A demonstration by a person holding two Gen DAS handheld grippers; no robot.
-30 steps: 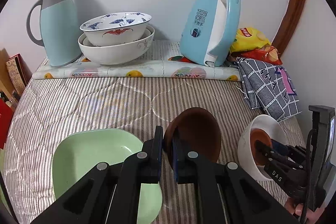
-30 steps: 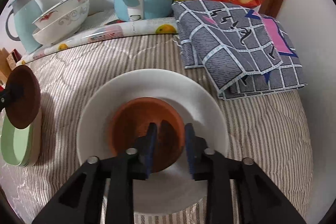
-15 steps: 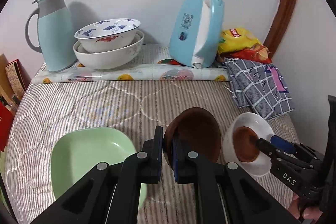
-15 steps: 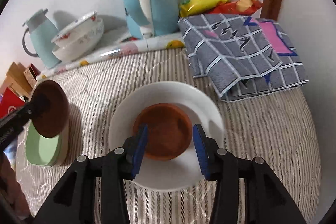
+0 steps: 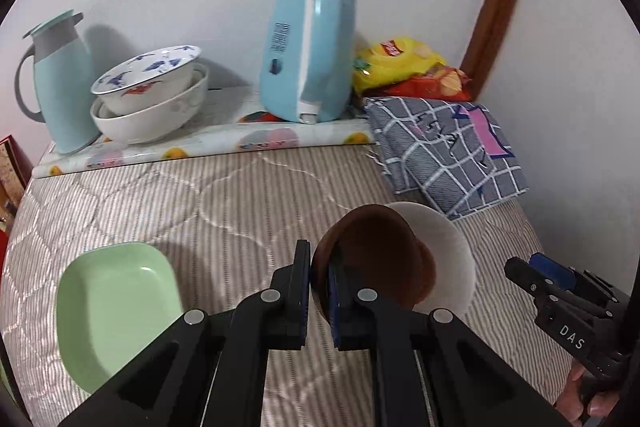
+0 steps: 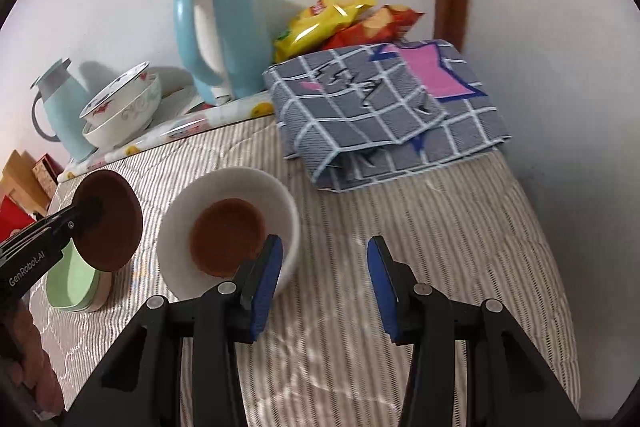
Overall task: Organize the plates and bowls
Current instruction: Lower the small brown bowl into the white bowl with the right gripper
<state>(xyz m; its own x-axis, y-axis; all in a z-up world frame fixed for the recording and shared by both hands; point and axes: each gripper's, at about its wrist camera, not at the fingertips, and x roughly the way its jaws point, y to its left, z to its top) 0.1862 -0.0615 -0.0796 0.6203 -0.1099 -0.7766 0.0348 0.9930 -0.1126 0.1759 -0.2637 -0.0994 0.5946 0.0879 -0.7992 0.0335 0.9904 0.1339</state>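
Two brown dishes are being observed. One brown saucer (image 5: 372, 259) is being pinched by its rim, tilted on edge above the striped mattress (image 5: 224, 203), between the closed jaws of the left gripper (image 5: 319, 285). The other brown dish (image 6: 227, 237) is being left lying inside the white bowl (image 6: 280, 199), while the right gripper (image 6: 324, 281) is being held spread and empty just beside that bowl. A green dish (image 5: 108, 307) is being left nearby.

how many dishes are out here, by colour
brown: 2, held brown dish, brown dish in the white bowl
white: 1, white bowl
green: 1, green dish
patterned white: 2, stacked patterned bowls
total: 6
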